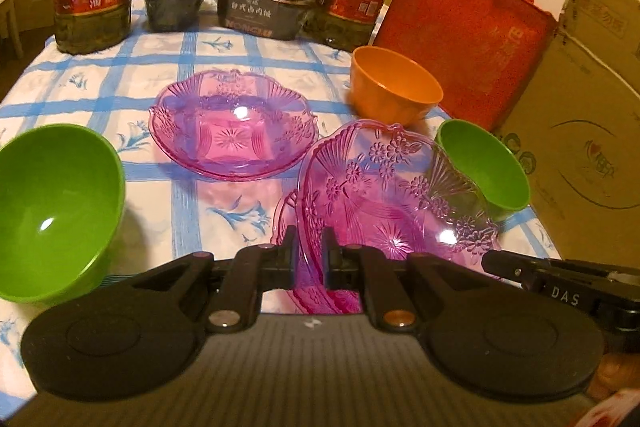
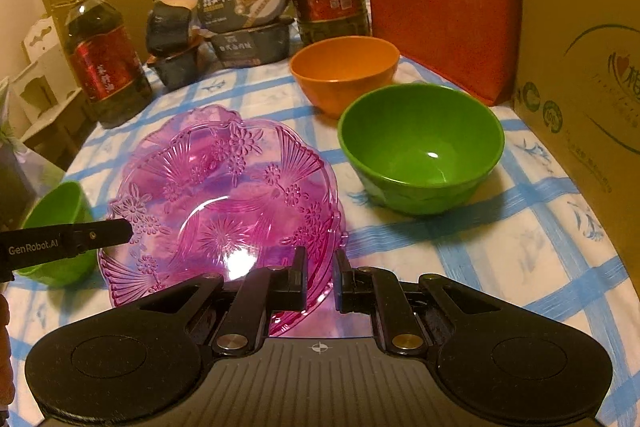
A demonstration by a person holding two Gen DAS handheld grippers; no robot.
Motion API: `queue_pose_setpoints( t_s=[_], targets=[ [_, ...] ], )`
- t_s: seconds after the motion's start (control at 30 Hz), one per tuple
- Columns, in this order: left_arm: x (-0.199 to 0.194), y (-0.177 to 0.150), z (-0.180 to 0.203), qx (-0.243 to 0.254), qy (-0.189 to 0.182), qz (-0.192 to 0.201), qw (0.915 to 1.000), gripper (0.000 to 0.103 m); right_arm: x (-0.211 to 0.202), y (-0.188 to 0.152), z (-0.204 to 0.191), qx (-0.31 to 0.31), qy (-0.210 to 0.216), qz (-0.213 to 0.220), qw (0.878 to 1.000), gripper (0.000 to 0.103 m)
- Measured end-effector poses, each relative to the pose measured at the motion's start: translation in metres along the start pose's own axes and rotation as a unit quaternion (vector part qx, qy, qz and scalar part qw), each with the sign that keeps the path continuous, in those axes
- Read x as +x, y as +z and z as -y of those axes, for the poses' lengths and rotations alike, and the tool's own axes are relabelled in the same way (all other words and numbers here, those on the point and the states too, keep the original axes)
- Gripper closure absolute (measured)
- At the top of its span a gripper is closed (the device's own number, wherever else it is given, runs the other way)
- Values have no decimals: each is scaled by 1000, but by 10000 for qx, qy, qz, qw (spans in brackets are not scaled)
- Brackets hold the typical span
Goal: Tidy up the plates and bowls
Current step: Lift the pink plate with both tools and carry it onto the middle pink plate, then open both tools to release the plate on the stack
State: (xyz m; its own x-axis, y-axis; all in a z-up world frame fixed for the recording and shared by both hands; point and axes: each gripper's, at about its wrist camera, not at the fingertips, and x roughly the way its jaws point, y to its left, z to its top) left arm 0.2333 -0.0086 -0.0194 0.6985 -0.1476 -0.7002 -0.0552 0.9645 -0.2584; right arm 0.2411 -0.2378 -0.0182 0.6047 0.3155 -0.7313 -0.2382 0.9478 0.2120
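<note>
Both hand-held grippers, left (image 1: pixel 310 255) and right (image 2: pixel 320 273), clamp opposite rims of my transparent pink patterned plastic plate (image 2: pixel 224 203), lifted tilted; next, nest it into its twin plate (image 1: pixel 232 131) ahead.

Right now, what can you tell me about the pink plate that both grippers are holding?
The pink plate looks like clear, glassy plastic, pressed with flowers, fans and a starburst at its centre, with a wavy scalloped edge. It is tilted rather than lying flat. The left gripper and the right gripper each pinch its rim with shut jaws, on different sides. It hangs over the blue-checked tablecloth, near a green bowl. A second matching plate rests farther back.
</note>
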Motion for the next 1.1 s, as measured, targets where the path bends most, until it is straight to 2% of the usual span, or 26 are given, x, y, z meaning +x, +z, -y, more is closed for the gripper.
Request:
queue_pose_setpoints(
  t_s=[0.33,0.73,0.87,0.9,0.93,0.97,1.03,1.1],
  targets=[
    [26,-7,-2,97,141,-168,9997,94,24,-1,1,-158,-131,-109,9997,91],
    [36,-9,-6,134,207,-238,9994,93,36,-4,-5,-376,-241,-90,9990,91],
    [35,-9,-7,40,155,-233,9996,83,37,-4,-4,-321,-256,-49,9991,89],
    [34,-9,-7,13,145,-210,9997,83,37,-4,-3,-322,-270,-38,9991,88],
    [32,-9,-7,4,153,-176,9997,82,36,-5,-2,-305,-266,-10,9992,81],
    [30,-9,-7,3,161,-145,9998,82,35,-5,-1,-270,-259,17,9993,68],
    [25,-10,-8,-29,152,-103,9998,82,32,-7,2,-186,-261,74,9995,49],
    [21,-11,-9,-68,145,-85,9998,82,27,-9,4,-79,-253,141,9995,48]
  ],
)
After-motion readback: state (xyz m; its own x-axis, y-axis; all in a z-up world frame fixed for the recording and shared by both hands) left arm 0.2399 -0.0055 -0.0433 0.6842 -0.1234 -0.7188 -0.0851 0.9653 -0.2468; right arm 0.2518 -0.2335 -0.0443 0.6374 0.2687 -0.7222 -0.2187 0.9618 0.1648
